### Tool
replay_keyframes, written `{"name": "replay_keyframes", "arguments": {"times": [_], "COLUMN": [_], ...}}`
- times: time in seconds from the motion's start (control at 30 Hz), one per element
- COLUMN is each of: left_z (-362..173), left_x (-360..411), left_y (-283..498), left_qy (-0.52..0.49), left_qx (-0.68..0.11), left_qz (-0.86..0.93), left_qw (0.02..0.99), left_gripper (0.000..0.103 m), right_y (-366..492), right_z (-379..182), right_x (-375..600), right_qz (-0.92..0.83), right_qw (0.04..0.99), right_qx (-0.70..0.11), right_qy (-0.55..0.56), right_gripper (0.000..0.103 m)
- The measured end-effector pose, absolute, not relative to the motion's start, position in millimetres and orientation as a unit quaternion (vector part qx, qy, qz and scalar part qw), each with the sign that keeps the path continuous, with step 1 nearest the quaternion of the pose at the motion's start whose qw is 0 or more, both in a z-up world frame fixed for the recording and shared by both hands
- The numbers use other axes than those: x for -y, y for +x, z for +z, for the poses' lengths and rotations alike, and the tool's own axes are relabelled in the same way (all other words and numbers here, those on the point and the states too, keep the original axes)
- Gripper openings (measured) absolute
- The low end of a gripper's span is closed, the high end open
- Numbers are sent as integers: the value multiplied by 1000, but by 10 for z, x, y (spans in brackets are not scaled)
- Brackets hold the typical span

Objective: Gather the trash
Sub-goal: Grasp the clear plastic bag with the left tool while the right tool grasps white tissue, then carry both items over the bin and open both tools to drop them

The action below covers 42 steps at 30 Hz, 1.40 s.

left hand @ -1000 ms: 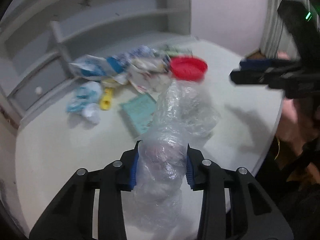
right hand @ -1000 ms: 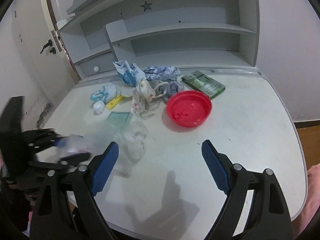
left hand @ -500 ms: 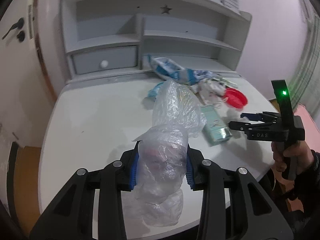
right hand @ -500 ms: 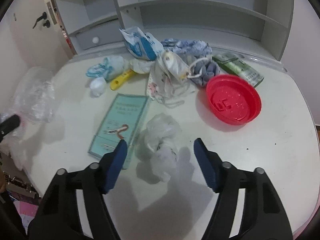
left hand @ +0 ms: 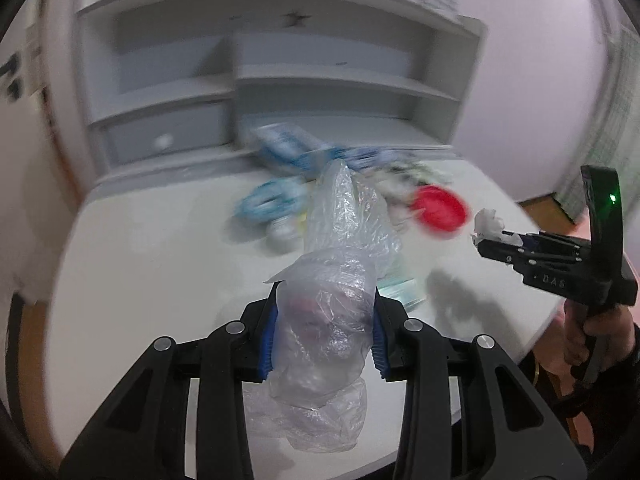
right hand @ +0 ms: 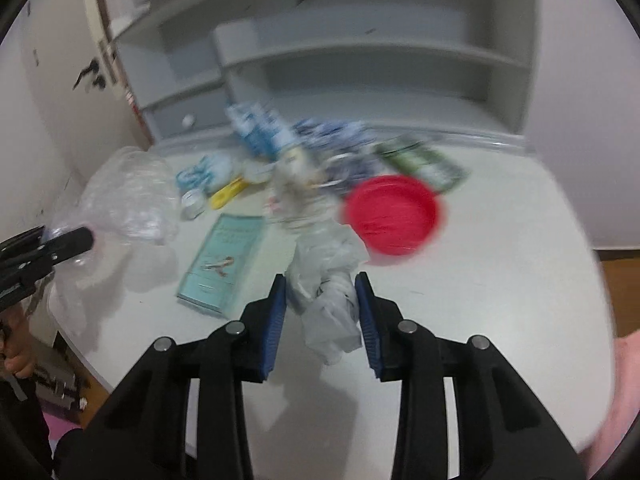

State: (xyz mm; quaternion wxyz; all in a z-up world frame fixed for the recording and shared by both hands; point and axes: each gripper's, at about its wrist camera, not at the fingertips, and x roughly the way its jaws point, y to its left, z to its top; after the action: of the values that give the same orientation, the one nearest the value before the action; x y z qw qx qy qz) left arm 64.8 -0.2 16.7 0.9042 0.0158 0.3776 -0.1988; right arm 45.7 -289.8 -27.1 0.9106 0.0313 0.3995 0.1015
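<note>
A crumpled white plastic wad (right hand: pixel 330 300) sits pinched between the blue pads of the right tongs (right hand: pixel 321 308), above the near part of the white desk (right hand: pixel 500 300). The left tongs (left hand: pixel 322 342) are clamped on a clear plastic bag (left hand: pixel 332 300) at the desk's left edge. Beyond lie a teal booklet (right hand: pixel 224 258), a red lid (right hand: pixel 394 214) and blurred wrappers (right hand: pixel 260 130) by the grey shelf unit (right hand: pixel 360 60).

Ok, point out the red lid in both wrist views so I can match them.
Left wrist view: the red lid lies right of centre on the table, beyond the clear bag in the left gripper.
Right wrist view: it lies just above and right of the right gripper.
Shared landmark: the teal booklet, near the lid.
</note>
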Motion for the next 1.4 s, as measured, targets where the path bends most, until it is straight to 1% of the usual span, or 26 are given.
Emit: {"name": "replay_keyframes", "arguments": {"times": [0.07,0.27,0.4,0.47,0.57,0.67,0.8,0.97,1.0,1.13,1.23,1.33,1.4], "left_z": [205,228,108,40,-157,-365,-868,-1642,-1876,-2486,-2826,-3043,-3087], "left_x": [329,1633,2697,3077,3832,4360,5072,5633,5745,5989,6041,6054,6077], "left_y": [669,598,385,261,-18,-255,-513,-573,-574,-553,-614,-656,-662], "left_qy": [20,44,71,79,90,109,131,146,151,172,181,190,200], "left_qx": [-374,-354,-347,-345,-350,-352,-363,-418,-432,-460,-476,-491,-486], "left_qz": [-227,-325,-404,-434,-496,-532,-563,-557,-549,-532,-525,-519,-517], "left_qw": [899,876,843,828,790,763,731,702,699,690,681,673,676], "left_gripper": [36,36,36,36,36,36,36,36,36,36,36,36,37], "right_y": [290,-318,-833,-1134,-1567,-1942,-2239,-2377,-2369,-2413,-2451,-2544,-2572], "right_z": [-225,-223,-314,-401,-573,-824,-1283,-2058,-2226,-2713,-2959,-3097,-3161], "right_x": [3235,4380,5145,5525,6020,6400,6784,7098,7130,7201,7232,7207,7224], "right_qz": [78,-24,-104,-144,-199,-245,-279,-294,-295,-294,-293,-291,-290], "right_qw": [917,927,921,914,900,883,860,824,815,790,777,770,767], "right_qx": [-389,-365,-356,-354,-352,-354,-369,-406,-416,-449,-464,-472,-475], "right_qy": [42,87,117,133,165,186,217,264,274,296,309,314,320], "right_gripper": [35,35,35,35,35,35,35,35,35,35,35,35,35]}}
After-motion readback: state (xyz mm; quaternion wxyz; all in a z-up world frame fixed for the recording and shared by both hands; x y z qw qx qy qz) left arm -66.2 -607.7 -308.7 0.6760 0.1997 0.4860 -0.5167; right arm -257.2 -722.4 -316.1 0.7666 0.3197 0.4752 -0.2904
